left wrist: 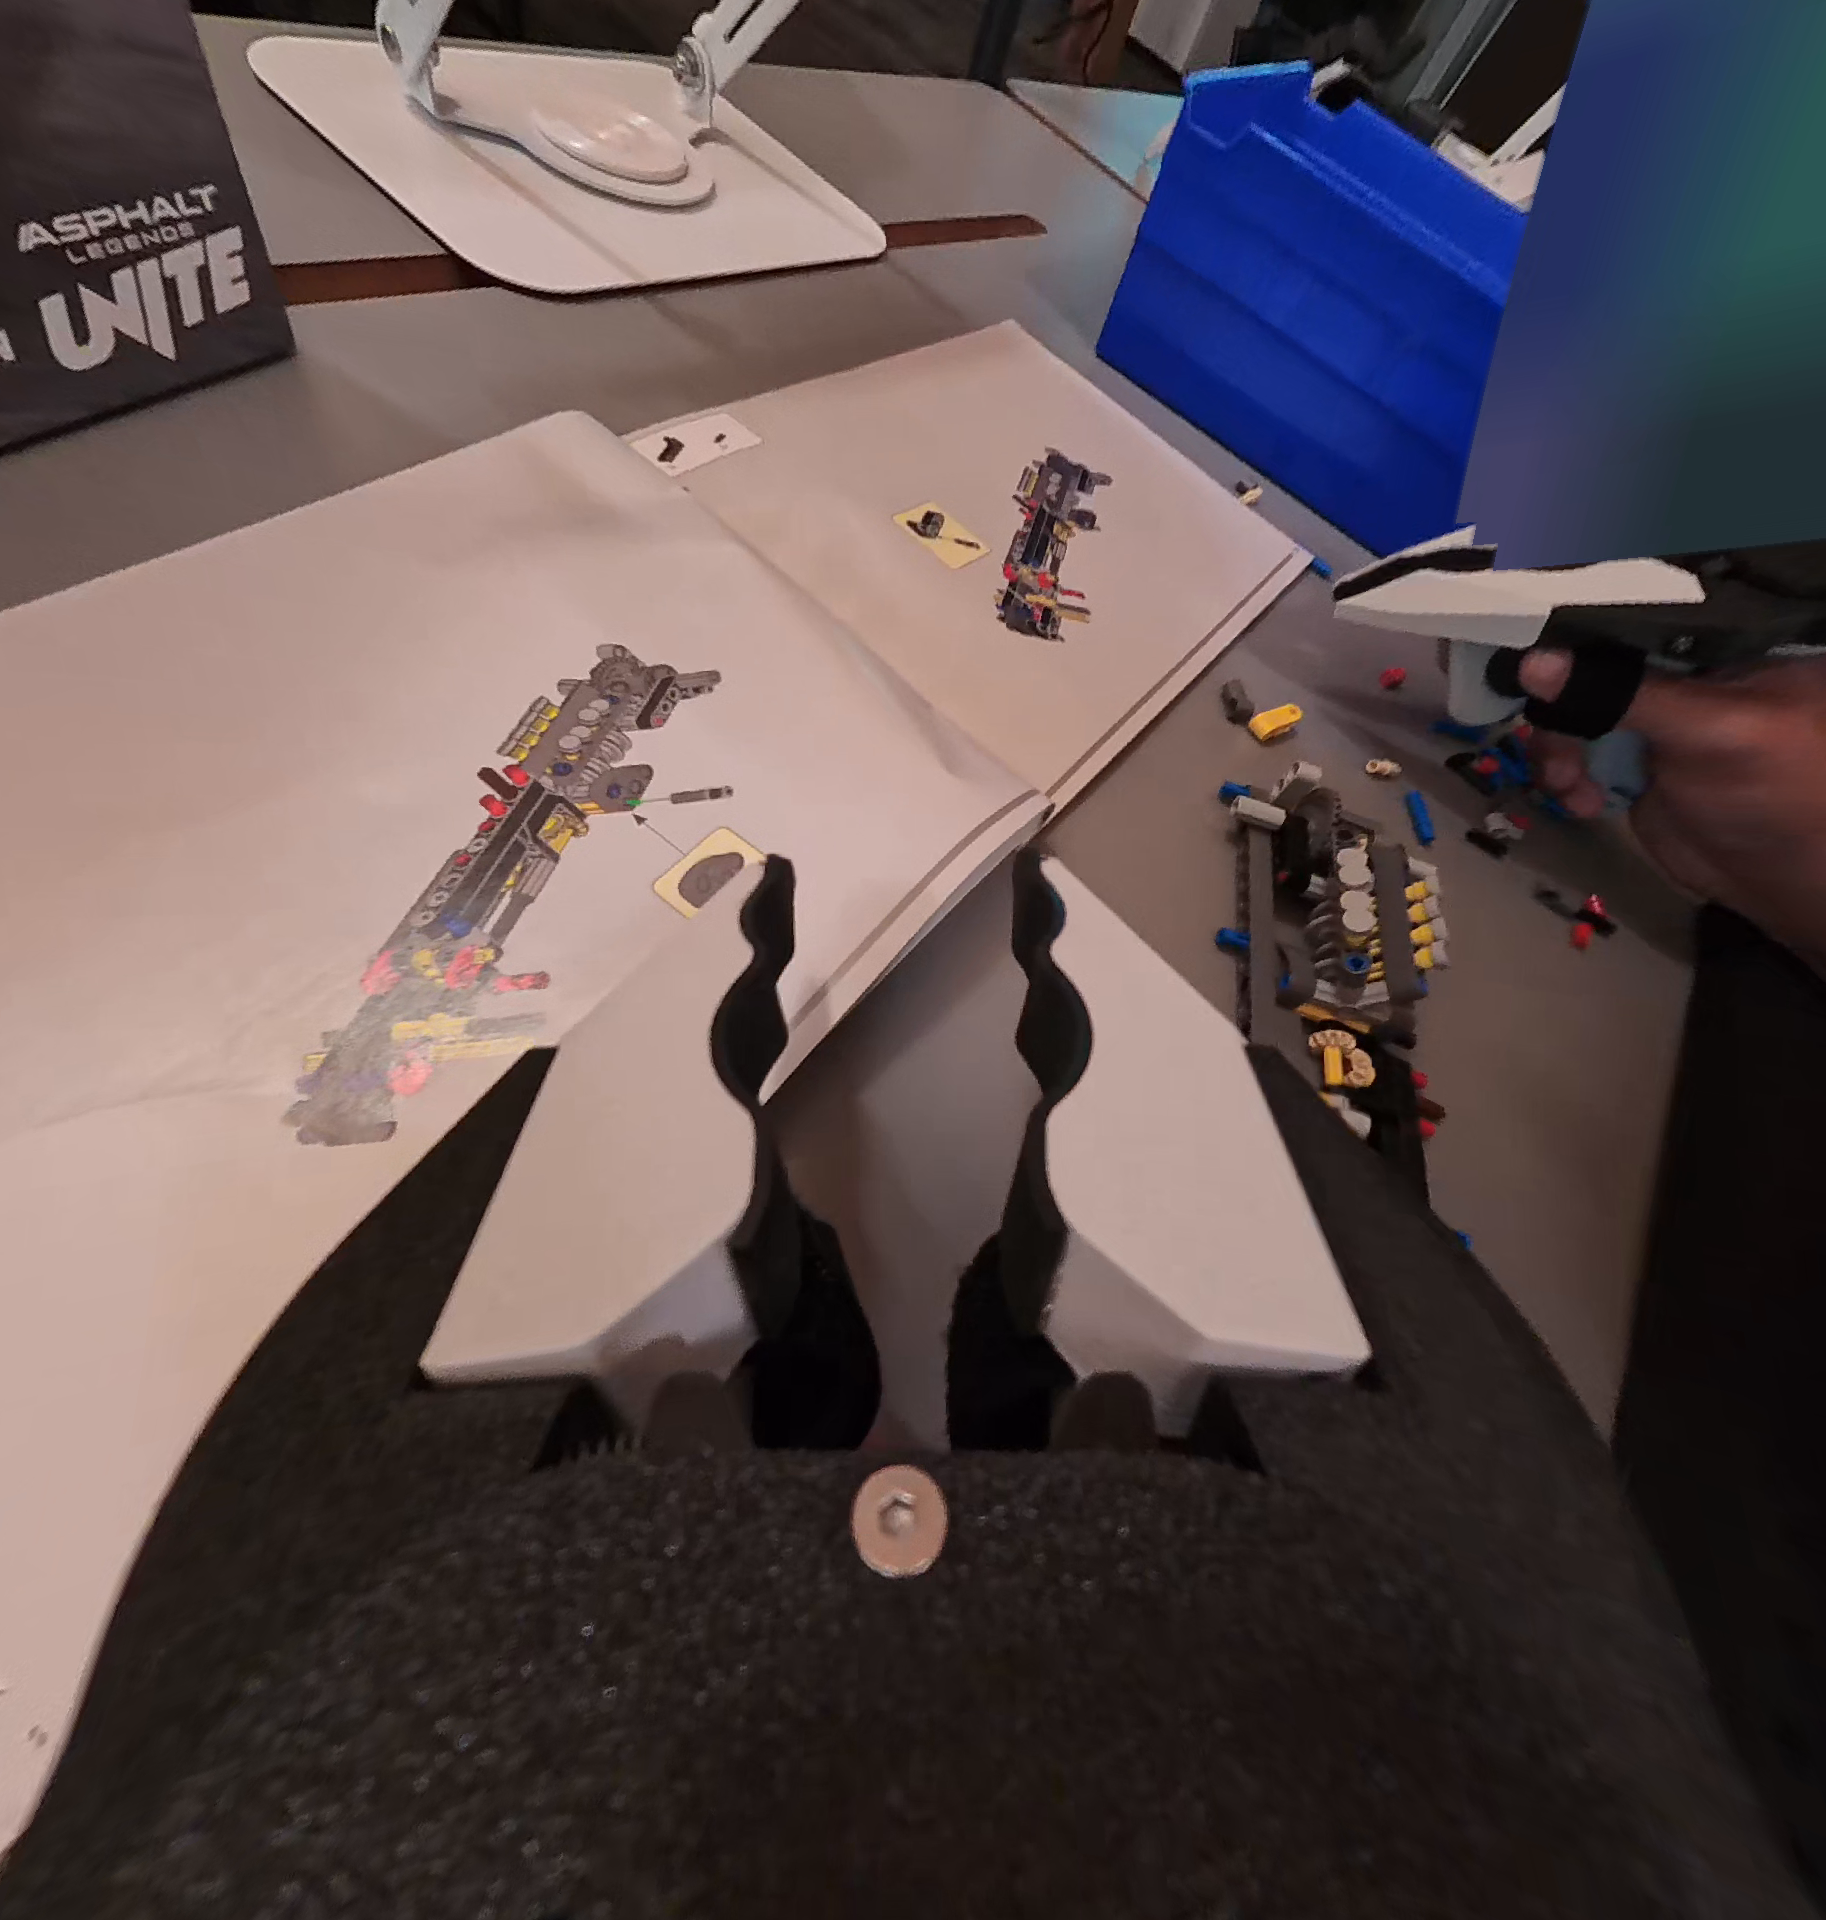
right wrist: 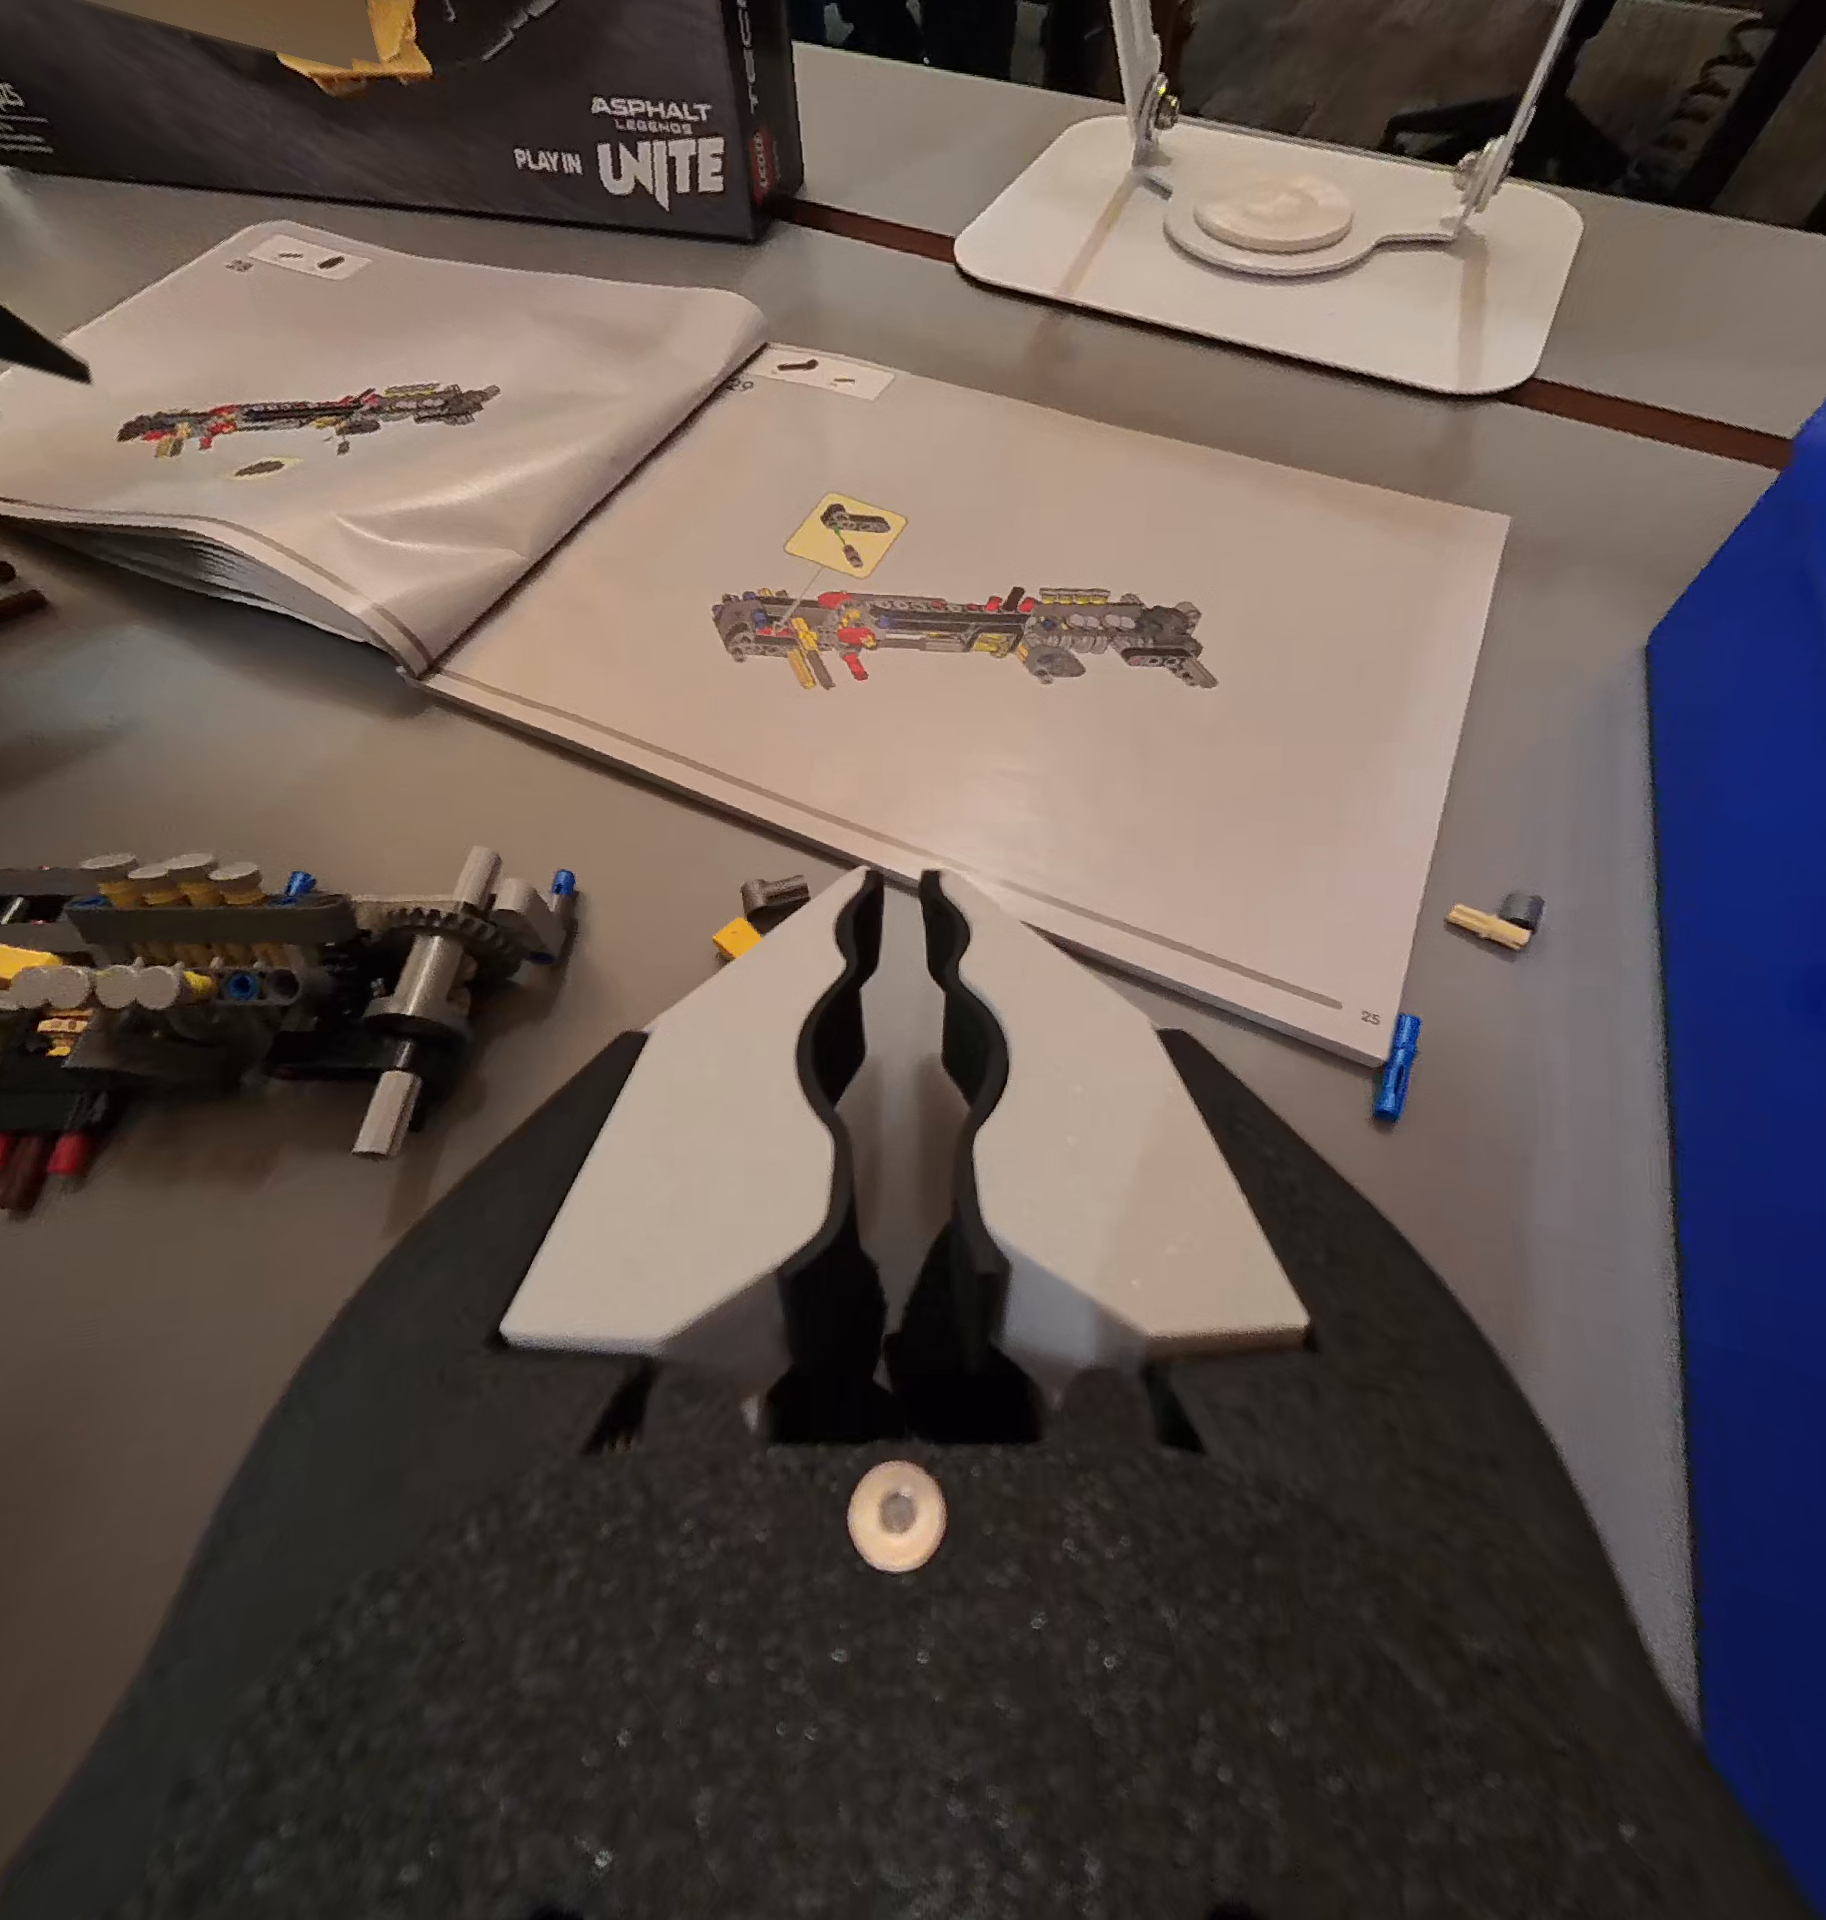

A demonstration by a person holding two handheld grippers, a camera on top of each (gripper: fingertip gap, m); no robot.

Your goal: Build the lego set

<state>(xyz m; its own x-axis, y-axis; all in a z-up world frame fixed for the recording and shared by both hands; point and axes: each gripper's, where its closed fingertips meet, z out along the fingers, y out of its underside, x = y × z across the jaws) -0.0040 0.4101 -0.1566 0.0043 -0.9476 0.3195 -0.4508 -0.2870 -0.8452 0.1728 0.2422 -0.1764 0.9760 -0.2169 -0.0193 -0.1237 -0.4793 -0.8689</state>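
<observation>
A partly built Lego assembly (left wrist: 1345,925) of grey, black and yellow parts lies on the grey table, right of the open instruction booklet (left wrist: 576,644). My left gripper (left wrist: 901,873) is open and empty, above the booklet's near right corner. In the right wrist view the assembly (right wrist: 244,987) lies at the left. My right gripper (right wrist: 898,881) is empty, its jaws a narrow gap apart, over the table at the booklet's (right wrist: 992,790) near edge. A small dark grey piece (right wrist: 774,894) and a yellow piece (right wrist: 734,938) lie just left of its tip. A hand holds the right gripper (left wrist: 1408,587) at the right of the left wrist view.
A blue bin (left wrist: 1304,343) stands right of the booklet, also in the right wrist view (right wrist: 1782,935). A black box (right wrist: 473,104) and a white stand (right wrist: 1273,260) are at the back. Loose pieces: a blue pin (right wrist: 1397,1065), a tan pin (right wrist: 1491,925), a yellow piece (left wrist: 1275,720), red pieces (left wrist: 1584,920). Across from one pair of fingers to the other is roughly 25 centimeters. The small dark grey piece (right wrist: 774,894) lies some 5 centimeters from my right tips, 20 centimeters from my left tips. It is also in sight in the left wrist view (left wrist: 1225,707).
</observation>
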